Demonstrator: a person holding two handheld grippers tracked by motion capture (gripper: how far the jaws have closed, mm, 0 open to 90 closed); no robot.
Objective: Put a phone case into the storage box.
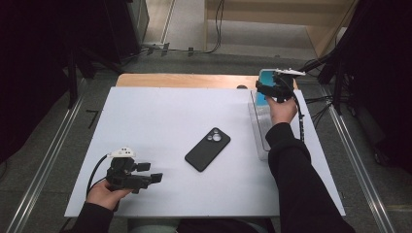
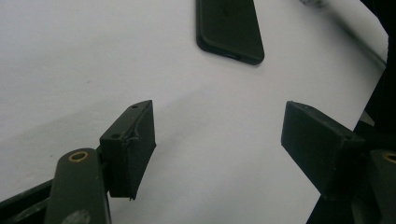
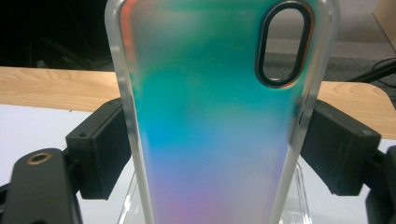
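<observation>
The right tool grips a see-through rainbow phone case by its two long edges, holding it upright above a clear stand at the far right of the bench. The left tool rests near the front left, jaws wide apart and empty. A black phone lies face down mid-bench.

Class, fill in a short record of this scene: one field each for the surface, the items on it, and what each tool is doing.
Surface: white board laid over a wooden table
Dark item: black phone, camera side up, lying flat mid-board, untouched
Coloured item: iridescent phone case, gripped by its long edges
Clear item: transparent stand at the board's right edge
Left tool: open, empty, low over the near-left board
Right tool: shut on the case, above the stand
</observation>
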